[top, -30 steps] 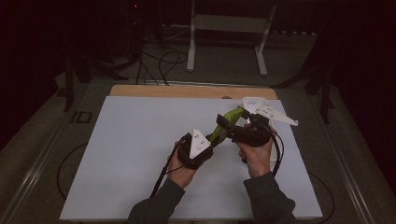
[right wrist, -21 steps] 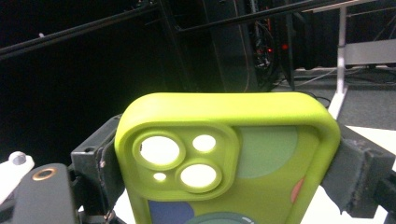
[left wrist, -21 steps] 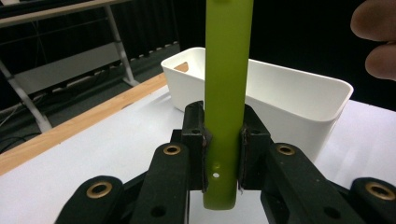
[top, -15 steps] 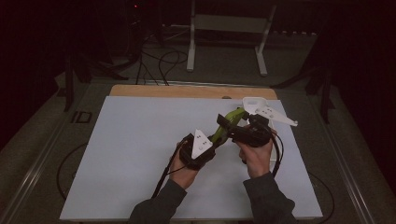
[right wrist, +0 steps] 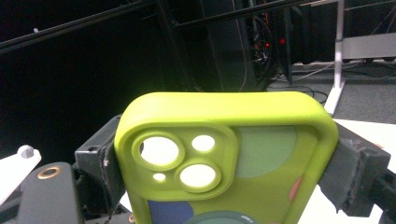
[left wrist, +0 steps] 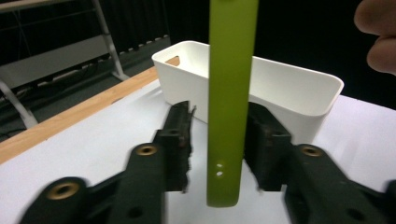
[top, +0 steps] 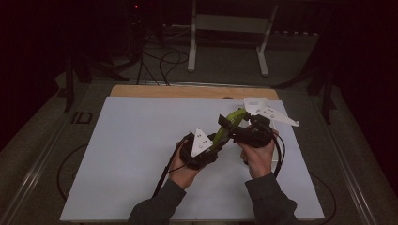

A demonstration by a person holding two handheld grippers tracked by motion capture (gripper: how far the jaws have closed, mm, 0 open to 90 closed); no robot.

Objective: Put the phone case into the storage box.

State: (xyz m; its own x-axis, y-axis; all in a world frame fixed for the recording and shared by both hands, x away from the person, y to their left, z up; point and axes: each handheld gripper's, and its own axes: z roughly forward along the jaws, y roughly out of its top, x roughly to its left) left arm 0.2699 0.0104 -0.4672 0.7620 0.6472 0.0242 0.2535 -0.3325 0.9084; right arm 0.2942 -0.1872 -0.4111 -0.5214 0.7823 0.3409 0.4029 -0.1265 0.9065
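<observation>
A lime-green phone case (top: 238, 115) hangs tilted above the white table mat, between my two grippers. My right gripper (right wrist: 224, 170) is shut on the phone case (right wrist: 224, 140) across its width, with both pads pressed on the side edges and the camera cut-out facing the lens. The left gripper (left wrist: 224, 140) is at the other end of the case (left wrist: 232, 84), seen edge-on. Its jaws have just been opening, and the case stands between them with a gap beside the left pad. In the high view the left gripper (top: 214, 142) sits lower left of the right gripper (top: 231, 125).
A white open bin (top: 256, 102) stands on the mat just beyond the grippers, near the wooden back edge (top: 187, 91); the bin (left wrist: 280, 88) is also in the left gripper view. White mat (top: 131, 154) spreads out to the left. Stands and cables lie on the floor behind.
</observation>
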